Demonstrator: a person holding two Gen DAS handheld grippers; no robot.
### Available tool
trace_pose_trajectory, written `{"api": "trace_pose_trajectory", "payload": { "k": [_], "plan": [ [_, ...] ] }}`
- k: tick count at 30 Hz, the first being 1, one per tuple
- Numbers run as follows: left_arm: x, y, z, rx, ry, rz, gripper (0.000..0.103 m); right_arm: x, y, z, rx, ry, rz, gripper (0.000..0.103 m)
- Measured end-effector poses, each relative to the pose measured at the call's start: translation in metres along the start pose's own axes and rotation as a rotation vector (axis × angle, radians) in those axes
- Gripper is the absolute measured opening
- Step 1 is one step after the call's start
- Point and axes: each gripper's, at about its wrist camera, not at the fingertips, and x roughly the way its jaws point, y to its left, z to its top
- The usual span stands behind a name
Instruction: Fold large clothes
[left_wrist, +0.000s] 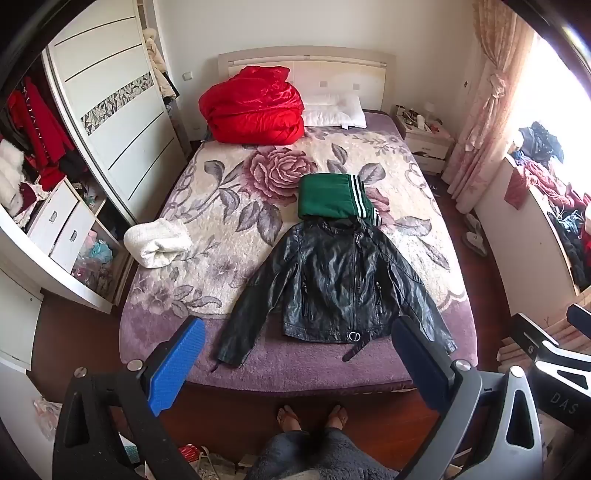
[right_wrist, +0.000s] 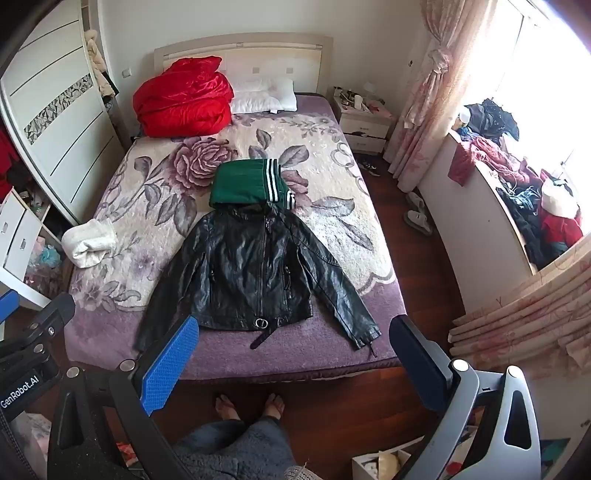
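Left wrist view
- Left gripper (left_wrist: 295, 362): spread wide, grasping nothing, held above the floor at the foot of the bed.
- Black glossy leather jacket (left_wrist: 334, 284): laid flat, front up, zipped; straight ahead of the tongs, hem toward the person, collar away.
- Long axis: hem to collar, along the gripper's line of sight; sleeves splay out to both sides.
- Folded green garment with white stripes (left_wrist: 332, 197): touching the jacket's collar, farther up the bed.
- Surface: rose-patterned plush blanket (left_wrist: 229, 206) over the bed; soft, likely to drag under the leather.

Right wrist view
- Right gripper (right_wrist: 291, 360): released, empty.
- Jacket offset: the body sits left of centre here; its right-hand sleeve cuff (right_wrist: 365, 338) is near the right finger (right_wrist: 419, 363).
- Judgement: each hand is nearer its own sleeve.
- Room: red bundled quilt (right_wrist: 183, 99) at the headboard, cream rolled towel (right_wrist: 88, 242) at the left edge.
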Motion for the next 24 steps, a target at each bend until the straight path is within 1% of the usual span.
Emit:
{"api": "trace_pose_trajectory", "payload": {
  "k": [24],
  "plan": [
    [0.0,-0.0007,0.0014,-0.003,-0.006,-0.007,0.103,-0.0077,0.0003,-0.0038,0.0,-0.003,0.009,0.103]
  ]
}}
